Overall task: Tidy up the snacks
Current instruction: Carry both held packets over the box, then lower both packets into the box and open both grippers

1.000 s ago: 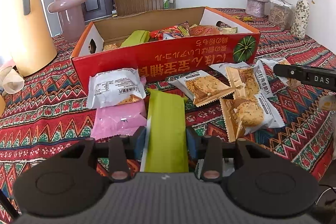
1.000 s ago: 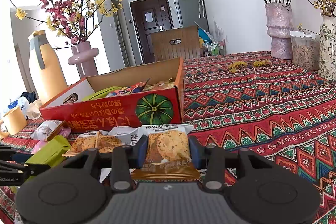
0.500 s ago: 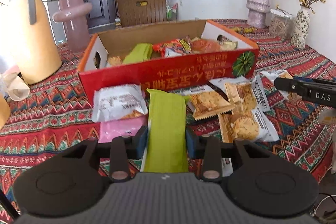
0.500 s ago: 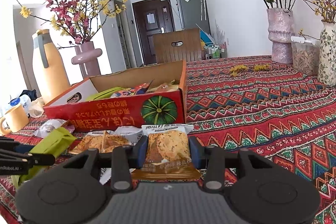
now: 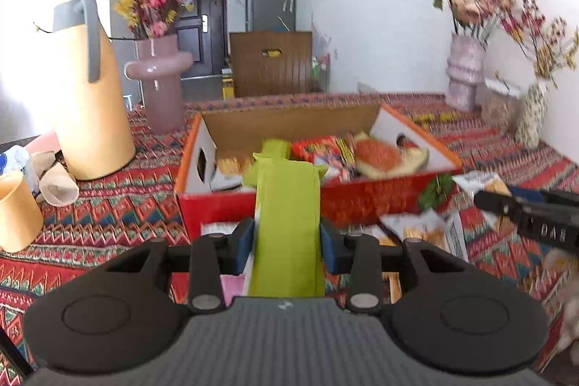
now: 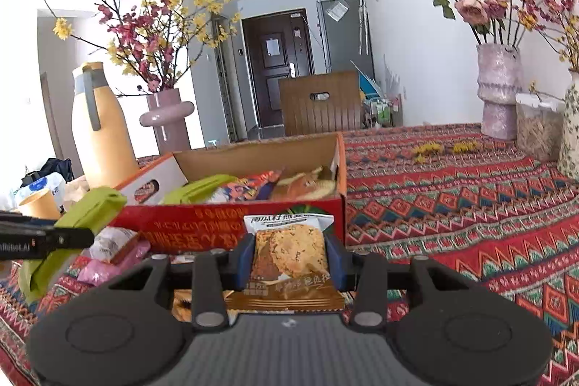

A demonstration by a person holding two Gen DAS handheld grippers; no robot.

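My left gripper (image 5: pixel 286 243) is shut on a long green snack packet (image 5: pixel 287 223), held off the table with its far end over the front wall of the red cardboard box (image 5: pixel 224 205). My right gripper (image 6: pixel 289 254) is shut on a cookie packet (image 6: pixel 291 252), lifted in front of the same box (image 6: pixel 224 223). The box holds another green packet (image 6: pixel 202 189) and several colourful snacks (image 5: pixel 376 154). More cookie packets (image 5: pixel 423 230) lie before the box. In the right wrist view the left gripper (image 6: pixel 54 237) shows at the left with the green packet (image 6: pixel 83 212).
A white packet (image 6: pixel 112 241) and a pink packet (image 6: pixel 108 263) lie left of the box front. A yellow jug (image 5: pixel 90 104), a pink vase (image 5: pixel 159 85) and paper cups (image 5: pixel 18 208) stand at the left. Flower vases (image 6: pixel 499 89) and a jar (image 6: pixel 535 129) line the right side.
Both grippers have risen with their packets. The green packet's far end now overlaps the box front, and the cookie packet is off the table.
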